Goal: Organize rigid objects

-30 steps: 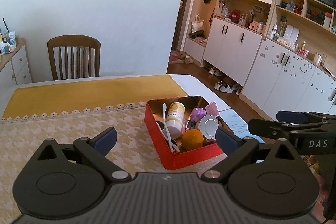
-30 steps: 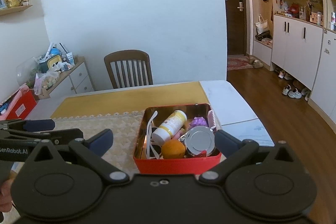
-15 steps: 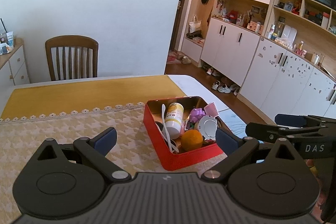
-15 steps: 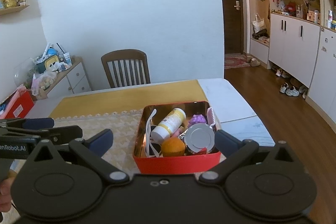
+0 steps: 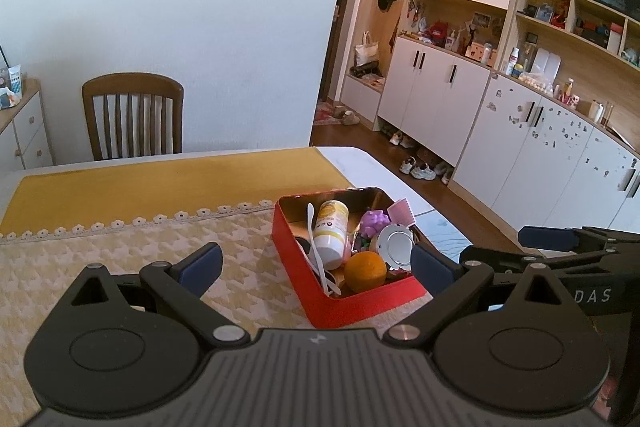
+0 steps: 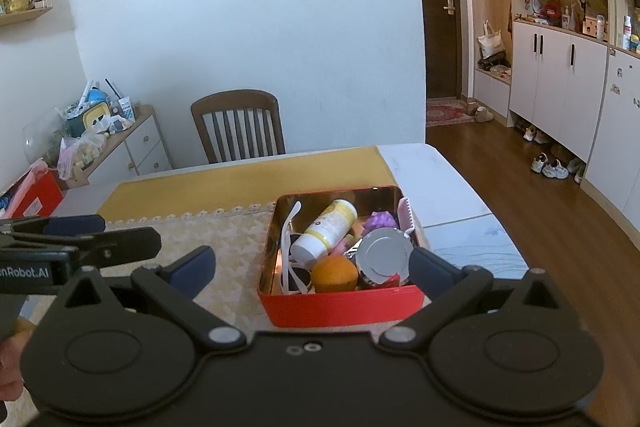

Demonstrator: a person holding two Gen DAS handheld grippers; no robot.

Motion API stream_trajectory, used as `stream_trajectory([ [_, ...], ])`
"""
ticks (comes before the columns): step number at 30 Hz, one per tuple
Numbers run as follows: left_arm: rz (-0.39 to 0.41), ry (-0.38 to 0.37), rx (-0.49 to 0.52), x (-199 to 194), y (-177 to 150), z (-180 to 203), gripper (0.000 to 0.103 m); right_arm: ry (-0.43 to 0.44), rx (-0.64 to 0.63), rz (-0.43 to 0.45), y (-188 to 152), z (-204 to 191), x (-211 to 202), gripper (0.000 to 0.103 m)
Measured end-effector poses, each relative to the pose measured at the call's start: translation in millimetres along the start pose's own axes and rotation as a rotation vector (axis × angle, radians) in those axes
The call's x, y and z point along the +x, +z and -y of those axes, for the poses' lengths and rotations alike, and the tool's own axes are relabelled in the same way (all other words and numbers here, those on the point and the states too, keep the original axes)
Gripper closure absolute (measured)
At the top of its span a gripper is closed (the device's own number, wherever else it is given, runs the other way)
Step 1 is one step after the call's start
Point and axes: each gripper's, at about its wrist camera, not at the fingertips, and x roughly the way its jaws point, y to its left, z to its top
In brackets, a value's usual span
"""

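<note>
A red tin box (image 5: 356, 309) (image 6: 340, 307) sits on the table and holds a white bottle (image 5: 330, 231) (image 6: 324, 233), an orange (image 5: 365, 271) (image 6: 334, 273), a round metal lid (image 5: 395, 245) (image 6: 384, 253), a purple toy (image 5: 374, 221) (image 6: 382, 221), a pink comb (image 5: 402, 211) and a white spoon (image 5: 316, 247). My left gripper (image 5: 316, 263) is open and empty, above the table in front of the box. My right gripper (image 6: 310, 263) is open and empty, also in front of the box.
The table has a beige patterned cloth (image 5: 80, 267) and a yellow cloth (image 5: 160, 183). A wooden chair (image 5: 132, 115) stands behind the table. White cabinets (image 5: 520, 147) line the right wall. A cluttered sideboard (image 6: 112, 139) stands at the left.
Both grippers have drawn back slightly and shifted, so the box sits a little lower and further left in the views. Nothing was picked up or let go.
</note>
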Motion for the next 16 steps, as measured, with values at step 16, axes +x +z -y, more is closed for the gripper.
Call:
stream_trajectory([
  [16,0.016,0.033,0.015,-1.0,-4.8,-4.6,0.002,0.002,0.011,0.004,-0.2,-8.2,1.4,0.000],
])
